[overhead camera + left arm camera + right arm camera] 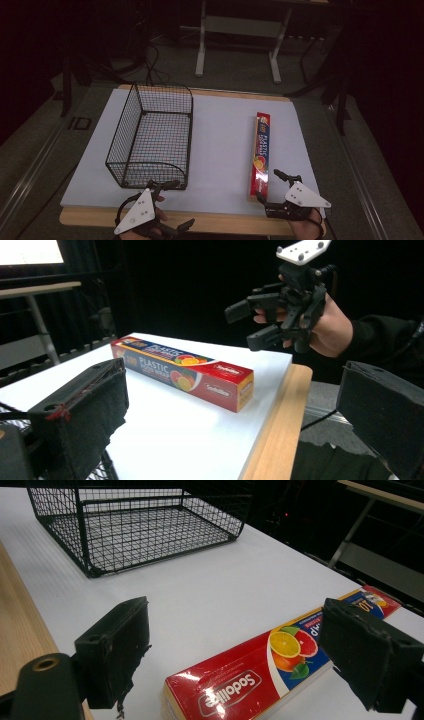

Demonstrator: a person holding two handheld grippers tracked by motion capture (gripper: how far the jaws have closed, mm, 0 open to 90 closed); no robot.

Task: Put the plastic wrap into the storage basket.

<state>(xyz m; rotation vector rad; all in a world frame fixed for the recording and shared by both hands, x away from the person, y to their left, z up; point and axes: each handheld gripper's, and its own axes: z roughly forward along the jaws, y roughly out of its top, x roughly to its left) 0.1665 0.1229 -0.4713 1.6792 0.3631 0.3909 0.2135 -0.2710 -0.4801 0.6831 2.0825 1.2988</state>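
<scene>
Where it lies between the right tongs' (240,655) spread jaws: wrap box (260,675), light, stiff card, glossy; grip mid-length across narrow sides. Left tongs (225,415) spread, idle.

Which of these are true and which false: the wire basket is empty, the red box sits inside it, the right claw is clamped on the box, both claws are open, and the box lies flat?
1. The black wire basket is empty. True.
2. The long red plastic-wrap box sits inside the basket. False: it lies on the white board, apart from the basket.
3. The right claw is clamped on the box. False: its jaws stand open at the box's near end.
4. The left claw is open too. True.
5. The box lies flat. True.
</scene>
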